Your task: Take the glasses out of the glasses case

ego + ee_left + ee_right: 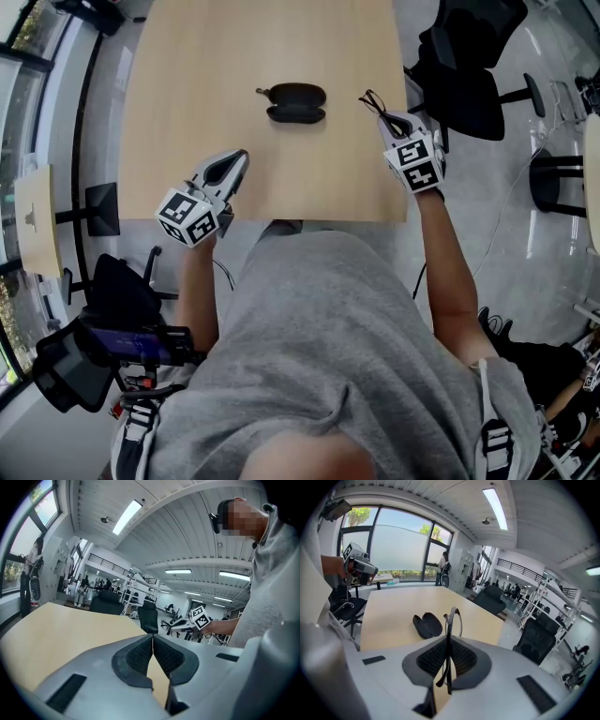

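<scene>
The black glasses case [296, 102] lies open on the light wood table [197, 84], near its middle; the right gripper view shows it too, as the case [427, 625] with both shells up and nothing in them. My right gripper [394, 124] hovers over the table's right edge, shut on the thin dark-framed glasses [377, 106]. Those glasses [450, 634] stand pinched edge-on between its pads, lens rim sticking out ahead. My left gripper [232, 168] hangs at the table's near edge, shut with nothing between its pads [140, 656].
Black office chairs [469, 66] stand off the table's right side. A small side table [33, 220] sits at the left, and a black chair [112, 291] lies behind the left hand. The person's grey-clad body fills the near part of the head view.
</scene>
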### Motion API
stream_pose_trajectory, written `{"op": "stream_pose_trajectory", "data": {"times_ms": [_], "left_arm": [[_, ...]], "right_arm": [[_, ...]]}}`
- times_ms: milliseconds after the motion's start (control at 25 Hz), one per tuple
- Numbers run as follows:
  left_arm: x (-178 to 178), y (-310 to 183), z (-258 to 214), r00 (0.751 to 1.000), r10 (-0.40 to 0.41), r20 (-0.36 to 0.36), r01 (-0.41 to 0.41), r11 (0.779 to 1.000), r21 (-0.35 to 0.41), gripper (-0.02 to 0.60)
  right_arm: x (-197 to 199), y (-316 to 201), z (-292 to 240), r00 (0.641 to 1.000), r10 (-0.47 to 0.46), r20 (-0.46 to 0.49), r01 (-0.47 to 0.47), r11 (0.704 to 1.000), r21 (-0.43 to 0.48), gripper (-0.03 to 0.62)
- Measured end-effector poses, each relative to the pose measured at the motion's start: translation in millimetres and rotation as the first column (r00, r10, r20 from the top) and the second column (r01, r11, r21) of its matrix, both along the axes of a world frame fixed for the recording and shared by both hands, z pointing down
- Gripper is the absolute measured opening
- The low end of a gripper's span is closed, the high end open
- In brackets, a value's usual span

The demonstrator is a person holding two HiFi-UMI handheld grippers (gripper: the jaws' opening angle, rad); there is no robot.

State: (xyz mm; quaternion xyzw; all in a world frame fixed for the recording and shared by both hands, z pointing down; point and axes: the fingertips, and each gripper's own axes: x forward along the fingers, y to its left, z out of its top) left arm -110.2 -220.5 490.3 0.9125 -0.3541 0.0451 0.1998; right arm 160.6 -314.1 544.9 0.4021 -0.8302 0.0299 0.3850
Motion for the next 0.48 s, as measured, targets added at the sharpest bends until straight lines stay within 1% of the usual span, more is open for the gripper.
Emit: {"op": "stream_pose_trajectory", "data": {"times_ms": [480], "left_arm": [[1.0,-1.0,1.3,1.0,0.0,0.005,0.0,1.0,-0.005,0.006]], "right_arm": [[13.1,-6.9,16.3,0.997,0.025,-0.072,-0.023,0.999,0.027,0.026]]}}
